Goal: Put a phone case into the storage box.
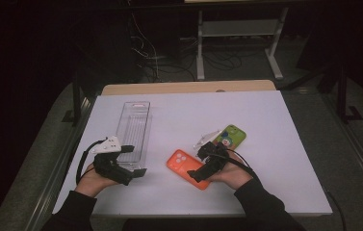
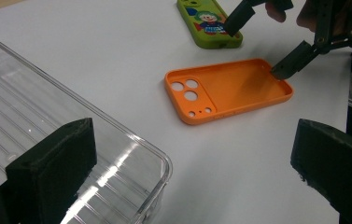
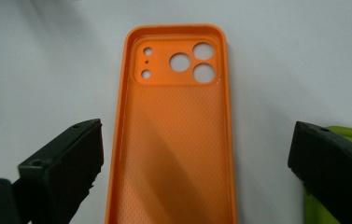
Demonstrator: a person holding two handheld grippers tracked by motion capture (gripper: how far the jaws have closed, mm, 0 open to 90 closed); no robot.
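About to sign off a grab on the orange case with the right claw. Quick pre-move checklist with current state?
1. Right claw open: ok, jaws stand wide apart.
2. Orange phone case between the jaws: ok, it lies centred, one jaw on each side.
3. Case orientation: ok, flat on the table, open side up, camera holes at the far end.
4. Green phone case clear of the grab: cannot tell, its edge sits close beside the right-hand jaw in the right gripper view.
5. Left claw out of the way: ok, open, by the corner of the clear tray.
6. Tray empty: ok.
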